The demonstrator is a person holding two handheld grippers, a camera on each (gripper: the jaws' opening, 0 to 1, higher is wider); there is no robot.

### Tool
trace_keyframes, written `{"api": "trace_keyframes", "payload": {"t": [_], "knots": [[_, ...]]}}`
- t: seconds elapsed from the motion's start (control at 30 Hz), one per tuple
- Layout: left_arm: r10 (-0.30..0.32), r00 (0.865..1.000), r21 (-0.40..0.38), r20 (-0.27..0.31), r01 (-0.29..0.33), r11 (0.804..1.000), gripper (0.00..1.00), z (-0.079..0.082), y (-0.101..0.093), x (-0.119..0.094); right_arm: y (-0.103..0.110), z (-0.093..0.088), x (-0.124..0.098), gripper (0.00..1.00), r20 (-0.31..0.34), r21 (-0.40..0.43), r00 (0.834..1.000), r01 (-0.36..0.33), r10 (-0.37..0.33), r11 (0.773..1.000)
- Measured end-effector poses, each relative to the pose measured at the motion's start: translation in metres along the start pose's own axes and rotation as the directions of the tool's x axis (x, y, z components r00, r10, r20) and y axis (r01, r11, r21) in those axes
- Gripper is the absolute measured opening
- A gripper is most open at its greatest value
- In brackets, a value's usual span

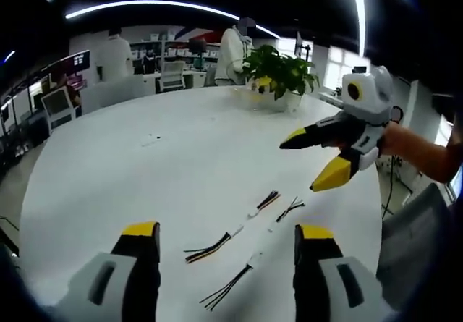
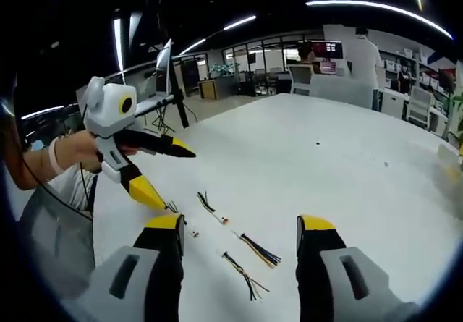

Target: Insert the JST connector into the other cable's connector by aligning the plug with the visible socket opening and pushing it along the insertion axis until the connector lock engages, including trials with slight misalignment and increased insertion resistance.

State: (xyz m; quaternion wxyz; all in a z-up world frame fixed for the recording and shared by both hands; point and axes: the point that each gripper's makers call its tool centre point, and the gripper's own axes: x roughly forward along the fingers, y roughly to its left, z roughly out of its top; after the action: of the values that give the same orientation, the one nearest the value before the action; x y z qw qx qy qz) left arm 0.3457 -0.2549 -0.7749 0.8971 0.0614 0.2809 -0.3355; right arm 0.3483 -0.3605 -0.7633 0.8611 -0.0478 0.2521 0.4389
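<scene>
Two hand-held grippers, both empty, jaws spread.
Left gripper (image 1: 226, 244) and right gripper (image 2: 241, 236): yellow-tipped jaws wide apart, holding nothing, raised above the surface; a bare forearm (image 1: 423, 150) extends behind the right one.

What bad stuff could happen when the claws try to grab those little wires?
The cables are thin and lie flat on the white table, so an open claw could slip off or push them away.

Two cables lie close together, so a claw might pinch the wrong one.

The left claw and right claw face each other across the cables and could bump.
</scene>
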Motion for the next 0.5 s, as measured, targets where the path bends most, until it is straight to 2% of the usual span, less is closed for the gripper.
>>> {"api": "trace_keyframes", "payload": {"t": [0.13,0.33,0.5], "knots": [[-0.006,1.0,0.015,-0.02,0.006,1.0,0.72,-0.005,0.001,0.004,0.001,-0.005,0.006,0.59,-0.023,-0.03,1.0,-0.016,0.015,0.999],[-0.014,0.999,0.024,-0.052,0.015,1.0,0.68,-0.013,0.003,0.009,0.002,-0.007,0.014,0.53,-0.02,-0.067,0.999,-0.044,0.043,0.997],[-0.016,0.998,0.023,-0.059,0.018,1.0,0.65,-0.015,0.001,0.011,-0.002,-0.006,0.019,0.37,0.001,-0.1,0.999,-0.039,0.039,0.994]]}}
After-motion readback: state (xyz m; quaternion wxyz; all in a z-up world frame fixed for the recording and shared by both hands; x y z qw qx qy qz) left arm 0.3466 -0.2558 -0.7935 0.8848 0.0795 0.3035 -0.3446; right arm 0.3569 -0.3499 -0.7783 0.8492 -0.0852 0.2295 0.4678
